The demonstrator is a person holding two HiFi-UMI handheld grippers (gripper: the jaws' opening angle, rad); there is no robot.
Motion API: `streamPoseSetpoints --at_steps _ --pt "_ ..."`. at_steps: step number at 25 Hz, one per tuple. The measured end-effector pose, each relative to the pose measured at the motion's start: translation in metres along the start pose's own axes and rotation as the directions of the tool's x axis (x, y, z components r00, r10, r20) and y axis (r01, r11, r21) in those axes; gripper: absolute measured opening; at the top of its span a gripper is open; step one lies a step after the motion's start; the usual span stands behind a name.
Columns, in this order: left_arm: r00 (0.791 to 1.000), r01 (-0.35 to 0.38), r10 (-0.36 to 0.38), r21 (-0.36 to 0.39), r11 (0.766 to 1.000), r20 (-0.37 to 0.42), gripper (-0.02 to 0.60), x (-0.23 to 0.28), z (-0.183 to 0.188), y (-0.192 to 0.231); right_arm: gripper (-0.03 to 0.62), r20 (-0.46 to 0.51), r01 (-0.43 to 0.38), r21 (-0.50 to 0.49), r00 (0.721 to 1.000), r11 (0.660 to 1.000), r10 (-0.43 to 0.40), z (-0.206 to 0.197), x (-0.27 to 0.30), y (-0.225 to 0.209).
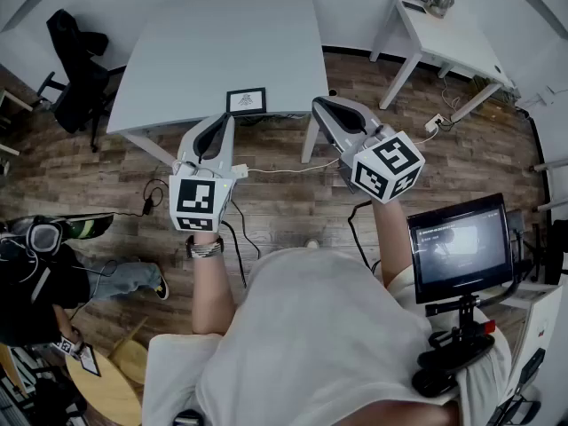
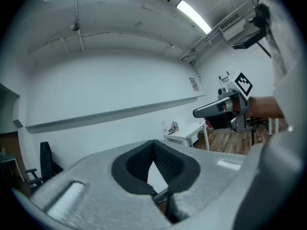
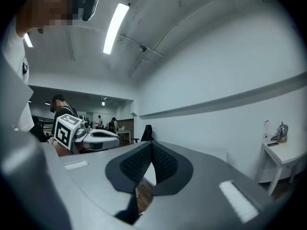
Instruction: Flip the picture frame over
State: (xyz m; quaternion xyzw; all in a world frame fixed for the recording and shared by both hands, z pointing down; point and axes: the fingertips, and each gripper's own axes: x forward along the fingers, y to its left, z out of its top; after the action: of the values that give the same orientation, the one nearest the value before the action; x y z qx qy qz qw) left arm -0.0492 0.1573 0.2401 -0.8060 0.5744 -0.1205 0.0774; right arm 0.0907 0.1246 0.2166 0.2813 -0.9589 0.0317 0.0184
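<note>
The picture frame [image 1: 246, 101], dark-rimmed with a pale picture, lies face up at the near edge of the grey table [image 1: 222, 43]. Both grippers hang in the air short of that edge, over the wooden floor. My left gripper [image 1: 225, 119] is just left of and below the frame, its jaws shut with nothing between them [image 2: 153, 145]. My right gripper [image 1: 319, 106] is to the frame's right, likewise shut and empty [image 3: 151, 147]. Each gripper view shows the other gripper: the right gripper [image 2: 218, 108] and the left gripper [image 3: 93, 137]. The frame does not appear in either gripper view.
A white side table [image 1: 444, 34] with a metal kettle [image 1: 435, 1] stands at the back right. A black chair [image 1: 75, 60] is left of the grey table. A monitor on a stand [image 1: 460, 247] is at my right, a seated person [image 1: 35, 273] at my left. Cables cross the floor [image 1: 293, 193].
</note>
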Motion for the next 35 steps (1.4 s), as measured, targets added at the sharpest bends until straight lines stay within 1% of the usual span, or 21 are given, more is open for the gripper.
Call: streamPoseSetpoints --at_steps 6,13,16,18,24,28,31,35 --pt "1.0 0.007 -0.007 0.004 1.0 -0.007 0.002 -0.001 -0.002 -0.009 0.002 0.037 -0.018 -0.003 0.999 1.0 0.018 0.004 -0.005 0.004" --pt "0.999 0.007 -0.006 0.01 1.0 -0.039 0.002 -0.005 -0.013 -0.026 0.001 0.018 -0.1 0.028 0.995 0.995 0.099 -0.008 -0.015 0.014" --pt "0.999 0.0 -0.001 -0.008 1.0 -0.045 0.002 -0.009 -0.022 -0.032 0.0 0.002 -0.102 0.024 0.995 0.994 0.102 -0.019 -0.018 0.015" --pt "0.998 -0.009 0.009 -0.007 1.0 -0.055 0.002 -0.011 -0.027 -0.038 0.0 -0.007 -0.104 0.018 0.995 0.994 0.104 -0.025 -0.022 0.014" --pt "0.994 -0.042 0.043 0.015 0.999 -0.097 0.002 0.0 -0.025 -0.051 0.002 -0.018 -0.126 -0.012 0.992 0.992 0.126 -0.029 -0.033 -0.002" --pt "0.987 -0.058 0.065 0.051 0.997 -0.145 0.002 0.013 -0.025 -0.059 0.002 -0.037 -0.124 -0.006 0.992 0.992 0.124 -0.035 -0.039 -0.021" --pt "0.983 -0.041 0.055 0.081 0.996 -0.173 0.002 0.024 -0.029 -0.059 0.002 -0.055 -0.112 -0.004 0.992 0.994 0.112 -0.039 -0.036 -0.031" --pt "0.983 -0.013 0.029 0.086 0.996 -0.181 0.003 0.037 -0.038 -0.055 0.002 -0.063 -0.104 0.016 0.992 0.994 0.105 -0.047 -0.025 -0.041"
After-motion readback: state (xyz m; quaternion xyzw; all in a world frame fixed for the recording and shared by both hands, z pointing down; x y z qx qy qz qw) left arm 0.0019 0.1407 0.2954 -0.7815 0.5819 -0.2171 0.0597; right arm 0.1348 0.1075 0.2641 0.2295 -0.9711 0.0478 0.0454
